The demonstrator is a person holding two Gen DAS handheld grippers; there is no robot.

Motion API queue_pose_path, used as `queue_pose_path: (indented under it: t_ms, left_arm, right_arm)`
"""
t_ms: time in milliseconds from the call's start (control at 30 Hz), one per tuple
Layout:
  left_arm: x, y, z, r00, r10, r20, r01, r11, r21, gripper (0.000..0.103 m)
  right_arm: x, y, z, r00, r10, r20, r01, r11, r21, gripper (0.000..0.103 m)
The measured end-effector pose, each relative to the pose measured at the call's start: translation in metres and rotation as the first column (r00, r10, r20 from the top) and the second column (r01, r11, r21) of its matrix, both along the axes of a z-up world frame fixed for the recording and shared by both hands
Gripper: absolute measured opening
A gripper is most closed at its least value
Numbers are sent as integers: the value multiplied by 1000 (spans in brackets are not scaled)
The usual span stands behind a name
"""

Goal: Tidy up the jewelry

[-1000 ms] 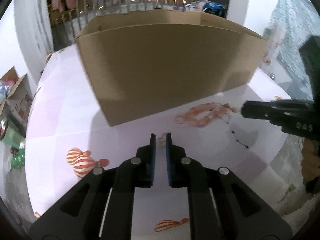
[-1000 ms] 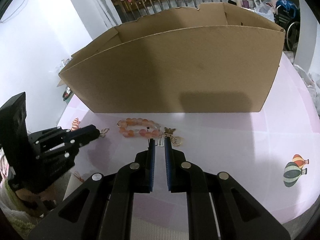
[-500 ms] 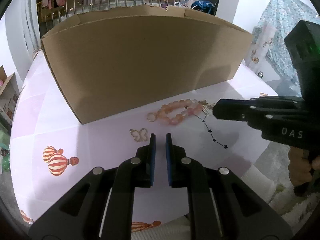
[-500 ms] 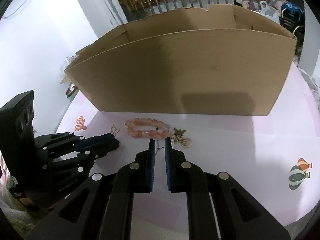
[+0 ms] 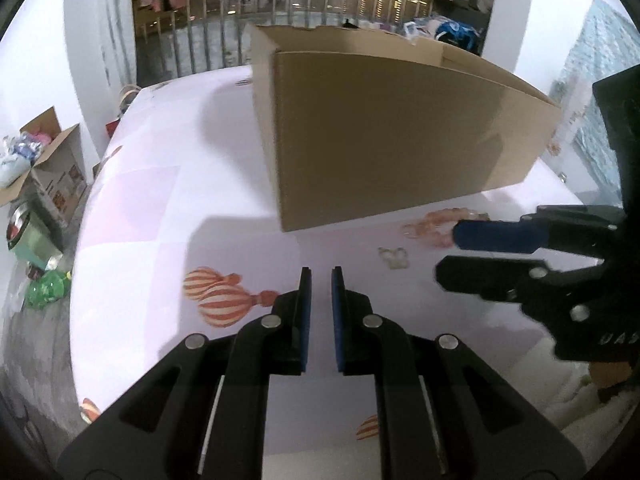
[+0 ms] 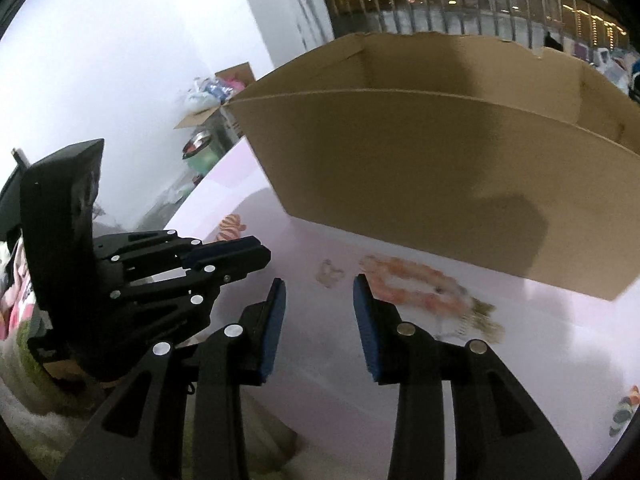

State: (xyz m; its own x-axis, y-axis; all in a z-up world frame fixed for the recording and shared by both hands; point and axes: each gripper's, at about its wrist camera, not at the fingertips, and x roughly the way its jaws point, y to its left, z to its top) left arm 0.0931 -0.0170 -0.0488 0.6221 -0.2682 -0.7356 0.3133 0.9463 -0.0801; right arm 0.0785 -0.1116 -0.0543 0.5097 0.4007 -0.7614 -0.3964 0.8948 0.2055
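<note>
Left tool: your black two-finger left tool point(image 5: 319, 276) with blue pads hangs over the table, its jaws drawn together to a narrow slit with nothing between them.
Right tool: your black right tool point(image 6: 319, 286) has its jaws apart and opening; only bare tabletop shows between the blue pads.
Bracelet: the pink-orange beaded bracelet point(image 6: 416, 285) lies flat on the table just in front of the box's near wall, beyond and beside the right finger of your right tool. It is motion-blurred, so I cannot tell whether the pad touches it.
Butterfly charm: a small pale butterfly-shaped charm point(image 6: 330, 274) lies just left of the bracelet, apart from it, ahead of the gap in your right tool.
Gold pieces: a blurred cluster of small gold jewelry point(image 6: 476, 318) sits at the bracelet's right end.
Box: the large open brown cardboard box point(image 5: 400, 140) stands upright on the table behind all the jewelry.
Table: the table wears a pale pink cloth point(image 5: 140, 240) printed with striped hot-air balloons point(image 5: 218, 296).
Tools together: in the left wrist view your right tool comes in from the right, fingertips near the bracelet and charm.
</note>
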Motion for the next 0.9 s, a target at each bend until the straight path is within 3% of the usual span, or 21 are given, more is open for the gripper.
queue_pose_path:
  t_ms: [433,633,900]
  left_arm:
    - [5,16,-4,1000,7,7,-7,999,-35,9]
    - [4,16,-6,1000,13,1,-13,999,-47,9]
    - [4,14,-7,1000,14,-4,-14,999,-52,9]
  right_arm:
    - [15,14,-17,1000,7,17,-5,987,-161,34]
    - [13,34,-20,999,43,33,-35,972,-232,25]
    - [21,37,-19,999,44,15,-39,973,-226,16]
